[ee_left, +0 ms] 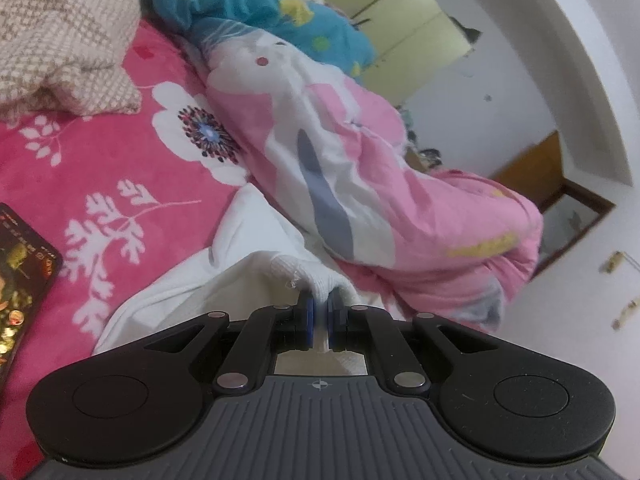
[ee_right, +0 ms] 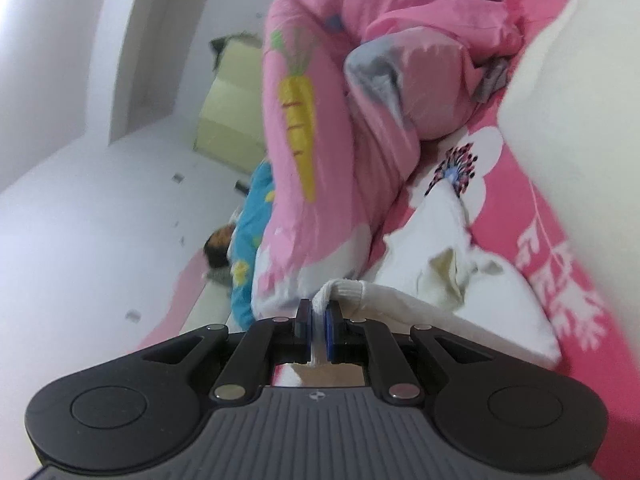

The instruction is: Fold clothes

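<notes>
Left wrist view: left gripper (ee_left: pixel 320 304) fingers clamped on a ribbed cuff of the white garment (ee_left: pixel 240 256); cloth pinched between the blue pads (ee_left: pixel 309 312).
Right wrist view: right gripper (ee_right: pixel 318 316) fingers clamped on another ribbed cuff of the same white garment (ee_right: pixel 436 280); cuff edge protrudes just past the fingertips.
Garment position: rumpled on the pink floral bed sheet (ee_left: pixel 80 168), trailing forward from both pairs of fingers.
Adjacent items: pink carrot-print quilt (ee_left: pixel 360 152) just beside the garment; blue patterned bedding (ee_left: pixel 248 4) beyond it; woven beige blanket (ee_left: pixel 60 36) well apart; phone (ee_left: pixel 20 272) with lit screen on the sheet, left.
</notes>
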Demonstrator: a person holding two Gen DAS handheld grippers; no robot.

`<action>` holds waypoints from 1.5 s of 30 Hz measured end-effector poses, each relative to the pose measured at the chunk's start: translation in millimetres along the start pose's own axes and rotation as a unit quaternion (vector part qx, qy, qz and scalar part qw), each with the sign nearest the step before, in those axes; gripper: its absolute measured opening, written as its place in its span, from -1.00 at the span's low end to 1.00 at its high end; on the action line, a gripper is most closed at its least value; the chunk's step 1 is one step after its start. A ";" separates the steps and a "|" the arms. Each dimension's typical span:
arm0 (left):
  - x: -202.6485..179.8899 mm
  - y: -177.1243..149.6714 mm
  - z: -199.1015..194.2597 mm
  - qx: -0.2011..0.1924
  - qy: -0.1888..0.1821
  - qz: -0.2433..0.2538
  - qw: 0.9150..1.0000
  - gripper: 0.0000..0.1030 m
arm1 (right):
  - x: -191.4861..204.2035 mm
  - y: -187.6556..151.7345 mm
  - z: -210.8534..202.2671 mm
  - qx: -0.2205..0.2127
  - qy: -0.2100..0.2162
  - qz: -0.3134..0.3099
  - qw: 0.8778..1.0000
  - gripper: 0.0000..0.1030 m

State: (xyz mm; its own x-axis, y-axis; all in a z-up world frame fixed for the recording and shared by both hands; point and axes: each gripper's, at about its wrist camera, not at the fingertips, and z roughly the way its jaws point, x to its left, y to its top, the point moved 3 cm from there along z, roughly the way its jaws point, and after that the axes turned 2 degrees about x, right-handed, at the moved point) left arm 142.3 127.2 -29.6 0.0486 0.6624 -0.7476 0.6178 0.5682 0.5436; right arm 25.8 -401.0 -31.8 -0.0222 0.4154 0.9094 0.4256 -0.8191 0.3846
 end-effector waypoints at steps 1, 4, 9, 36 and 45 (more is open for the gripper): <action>-1.1 0.8 0.9 -0.001 0.001 -0.005 1.000 -0.92 | -3.6 3.7 3.5 -0.004 -0.002 0.011 1.000 -0.85; -6.9 0.2 -9.1 -0.006 -0.006 0.013 1.000 -0.92 | -7.8 2.0 4.2 -0.006 0.010 0.029 1.000 -0.85; -13.0 -6.5 -39.8 -0.017 -0.020 0.056 0.998 -0.92 | -8.7 -11.0 -21.9 -0.005 0.033 0.022 0.999 -0.85; 3.0 95.5 212.9 0.028 0.099 0.046 0.994 -0.87 | -63.1 106.8 202.9 -0.019 -0.017 0.036 0.999 -0.84; 71.7 113.2 232.6 0.009 0.022 -0.154 0.988 -0.39 | -192.5 116.8 245.0 -0.008 0.039 0.288 0.957 -0.04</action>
State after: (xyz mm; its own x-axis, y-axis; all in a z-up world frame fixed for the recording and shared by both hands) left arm 398.3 125.4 -110.5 -0.1782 0.4810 -0.8584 0.6113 0.7377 0.2865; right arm 301.4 -479.8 -200.7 0.1448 -0.1376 0.9798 0.3730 -0.9096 -0.1829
